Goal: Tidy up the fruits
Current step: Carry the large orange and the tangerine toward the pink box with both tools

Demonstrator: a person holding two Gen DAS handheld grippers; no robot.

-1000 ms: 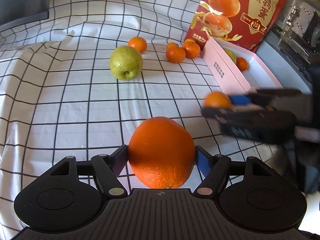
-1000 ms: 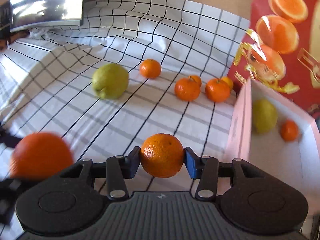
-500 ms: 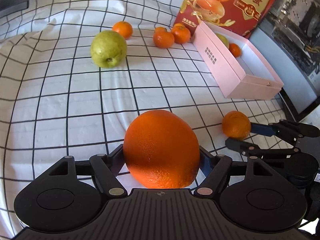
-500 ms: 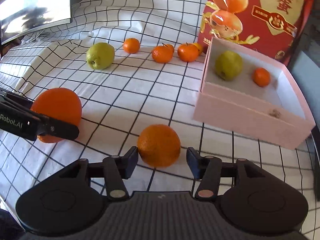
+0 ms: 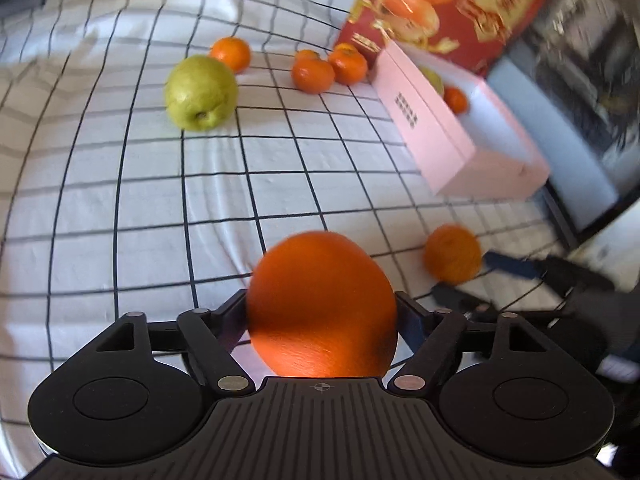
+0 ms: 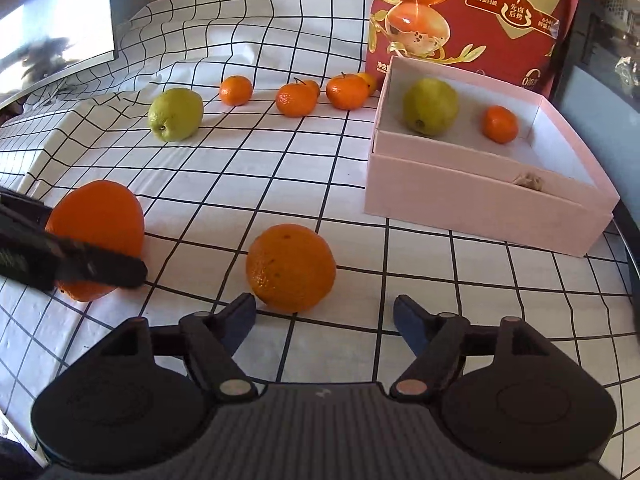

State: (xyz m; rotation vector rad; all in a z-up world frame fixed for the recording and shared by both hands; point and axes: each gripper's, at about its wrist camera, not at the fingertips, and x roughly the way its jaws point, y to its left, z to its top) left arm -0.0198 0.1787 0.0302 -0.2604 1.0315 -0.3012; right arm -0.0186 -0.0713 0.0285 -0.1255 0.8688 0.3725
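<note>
Released since a second ago, the small orange [image 6: 291, 267] lies on the table [image 6: 460, 280]; right gripper [image 6: 324, 320] jaws just opened.
Leftward, left gripper [image 5: 322, 312] clamps the large orange [image 5: 322, 306], long axis upright; green fruit [image 6: 175, 114], mandarins, pink box [image 6: 480, 200] beyond.

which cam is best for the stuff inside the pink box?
Right wrist: it looks down into the pink box, showing the green fruit and small orange whole. Left wrist sees the box side-on and blurred, its wall hiding most of both.
</note>
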